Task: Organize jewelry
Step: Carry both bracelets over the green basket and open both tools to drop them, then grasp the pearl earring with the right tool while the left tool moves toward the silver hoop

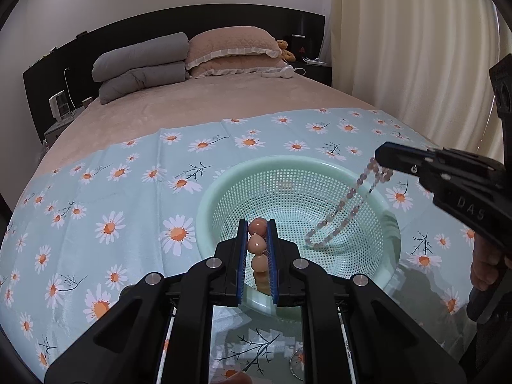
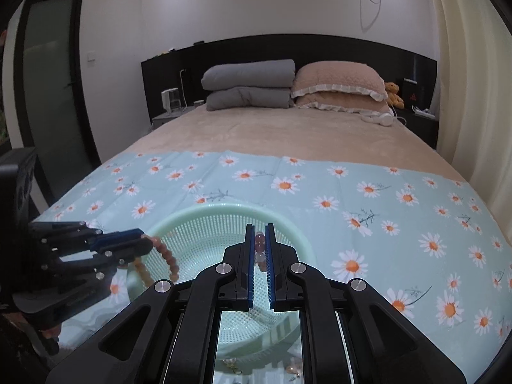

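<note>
My left gripper is shut on an orange-brown bead bracelet and holds it over the near rim of a pale green mesh basket. It also shows in the right wrist view, with the bracelet hanging from it. My right gripper is shut on a pale pink-grey bead strand above the basket. In the left wrist view the right gripper holds that strand so it hangs down into the basket's bowl.
The basket stands on a light blue daisy-print cloth spread over the foot of a bed. Pillows and a folded grey duvet lie at the head. A curtain hangs at the right. Small pieces of jewelry lie near the bottom edge.
</note>
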Demonstrator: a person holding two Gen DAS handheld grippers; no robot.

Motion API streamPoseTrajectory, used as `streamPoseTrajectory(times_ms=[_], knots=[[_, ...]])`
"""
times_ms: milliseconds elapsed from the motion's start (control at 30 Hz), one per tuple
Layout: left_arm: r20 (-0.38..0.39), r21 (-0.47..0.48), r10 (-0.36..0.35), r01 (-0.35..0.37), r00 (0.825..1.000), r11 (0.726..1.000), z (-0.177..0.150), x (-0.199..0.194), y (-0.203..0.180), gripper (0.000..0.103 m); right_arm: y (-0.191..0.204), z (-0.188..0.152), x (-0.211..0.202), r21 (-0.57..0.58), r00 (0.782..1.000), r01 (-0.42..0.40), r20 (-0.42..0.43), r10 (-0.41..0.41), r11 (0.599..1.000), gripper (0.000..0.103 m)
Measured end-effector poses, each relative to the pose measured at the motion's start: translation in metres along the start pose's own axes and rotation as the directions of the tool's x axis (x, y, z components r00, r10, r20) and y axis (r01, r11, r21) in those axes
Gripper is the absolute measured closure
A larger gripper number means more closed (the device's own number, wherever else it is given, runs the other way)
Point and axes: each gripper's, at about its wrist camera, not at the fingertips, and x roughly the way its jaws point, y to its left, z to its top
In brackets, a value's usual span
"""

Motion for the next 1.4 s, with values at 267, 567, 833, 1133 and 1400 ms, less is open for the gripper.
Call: streamPoseTrajectory(times_ms=[267,567,833,1133,1400], knots=[[0.026,-0.008,0.014,-0.014,1.0,1.0,-0.004,-0.003,0.002,0.033,-0.014,-0.019,0.011,0.05,0.998,0.028,-0.056,-0.026,0.998,0.095],[0.017,-0.005,0.039,-0.039,0.999,0.999,-0.012,-0.012,0.002,0.024,-0.03,-0.029,-0.002,0.087,0.997,0.056,-0.061,-0.051,0.995,0.066],[-0.007,-0.01,0.062,-0.062,0.998,0.998,-0.03,-0.027,0.004,0.018,-0.046,-0.044,-0.023,0.111,0.994,0.085,-0.074,-0.077,0.99,0.048],[-0.048,0.0,0.061,-0.061,0.997,0.998,-0.06,-0.032,-0.001,0.014,-0.068,-0.082,-0.031,0.123,0.979,0.151,-0.152,-0.132,0.981,0.04],[-0.093,0.063,0.054,-0.048,0.994,0.997,-0.088,-0.016,-0.013,0.013,-0.069,-0.111,-0.02,0.109,0.967,0.162,-0.214,-0.136,0.981,0.04]])
